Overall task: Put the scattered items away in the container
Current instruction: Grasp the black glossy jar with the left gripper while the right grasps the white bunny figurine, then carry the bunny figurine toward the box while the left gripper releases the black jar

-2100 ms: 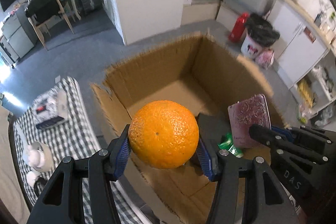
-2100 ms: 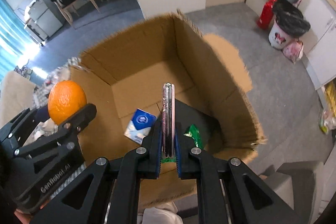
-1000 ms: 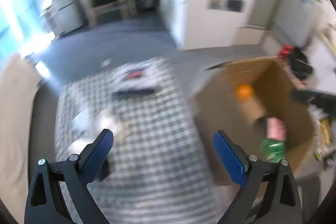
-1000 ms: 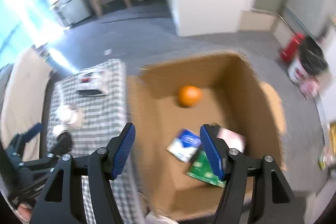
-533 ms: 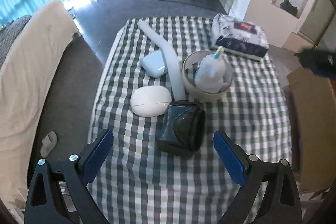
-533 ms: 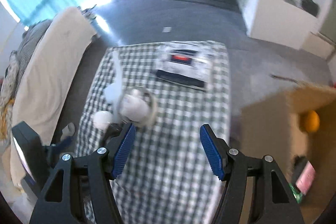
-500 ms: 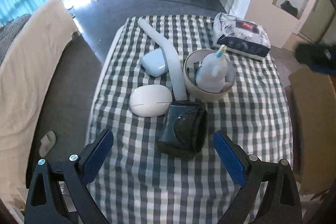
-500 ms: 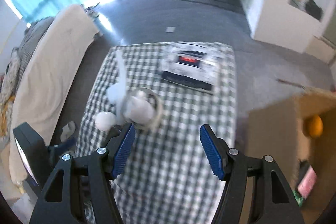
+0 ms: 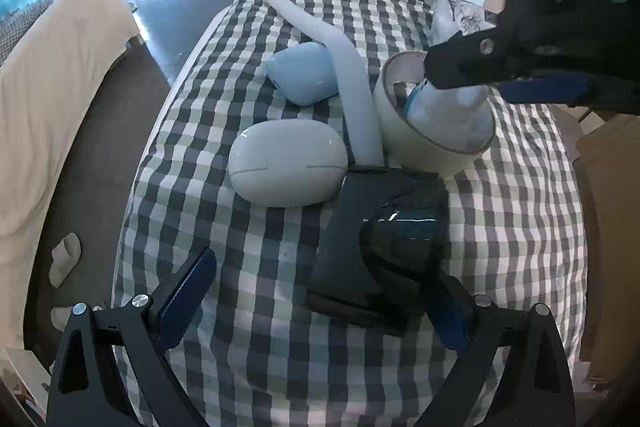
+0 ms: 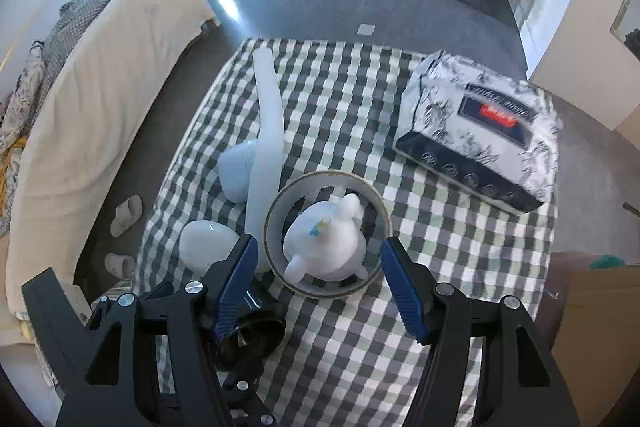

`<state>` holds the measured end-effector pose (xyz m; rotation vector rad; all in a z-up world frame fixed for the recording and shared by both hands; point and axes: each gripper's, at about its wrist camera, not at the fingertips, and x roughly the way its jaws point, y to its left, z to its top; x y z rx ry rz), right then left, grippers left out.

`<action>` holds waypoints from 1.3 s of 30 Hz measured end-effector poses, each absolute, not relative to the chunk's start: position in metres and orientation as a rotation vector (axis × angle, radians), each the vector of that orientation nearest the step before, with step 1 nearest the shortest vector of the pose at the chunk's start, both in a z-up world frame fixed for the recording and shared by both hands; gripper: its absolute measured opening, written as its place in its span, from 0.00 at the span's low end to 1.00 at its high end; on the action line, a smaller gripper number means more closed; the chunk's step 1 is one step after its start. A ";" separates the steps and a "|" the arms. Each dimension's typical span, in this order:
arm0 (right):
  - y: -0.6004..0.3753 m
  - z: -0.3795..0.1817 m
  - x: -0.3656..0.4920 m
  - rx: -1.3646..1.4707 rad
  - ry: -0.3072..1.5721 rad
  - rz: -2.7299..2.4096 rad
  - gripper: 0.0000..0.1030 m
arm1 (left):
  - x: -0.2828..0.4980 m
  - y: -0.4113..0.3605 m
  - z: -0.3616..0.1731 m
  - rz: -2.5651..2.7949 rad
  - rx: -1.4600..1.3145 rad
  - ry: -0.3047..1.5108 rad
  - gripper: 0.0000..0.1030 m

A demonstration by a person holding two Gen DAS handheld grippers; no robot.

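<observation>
Hovering left gripper (image 9: 320, 303): jaws spread wide and empty above the checked bench (image 9: 520, 227), the black goggle-like case (image 9: 384, 247) lying between and just beyond the blue pads.
Right gripper (image 10: 320, 283): about half open, holding nothing, its pads either side of the round white bowl (image 10: 276, 203) at 12 o'clock; in the left view it reaches in from 2 o'clock over that bowl.
Bowl contents: a white spouted toy pot (image 10: 326, 239) sits inside, its neck aimed toward 1 o'clock in the right view.
Case axis: its long axis runs roughly 11 to 5 o'clock in the left view, the glossy dark end nearer the gripper.
Other strays: a white oval pod (image 9: 286, 163) at 11 o'clock touches the case; a pale blue pod (image 9: 304, 73) and a long white tube (image 9: 344, 67) lie beyond; a wrapped tissue pack (image 10: 480, 127) sits at 1 o'clock in the right view.
Container: the cardboard box (image 10: 592, 327) edges in at 4 o'clock, off the bench.
Risk, right: the bowl looks about as wide as the jaw gap, so a pad could land on the rim and tip it, spilling the pot.
Risk, left: closing across the case's glossy curve may let it slip; the touching oval pod could get nudged.
</observation>
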<state>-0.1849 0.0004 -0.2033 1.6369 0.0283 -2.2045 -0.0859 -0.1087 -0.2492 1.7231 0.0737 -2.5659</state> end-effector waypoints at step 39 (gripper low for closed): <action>0.023 -0.182 -0.181 1.553 -0.076 -2.233 0.42 | -0.087 -0.102 -0.222 -2.648 1.681 0.171 0.43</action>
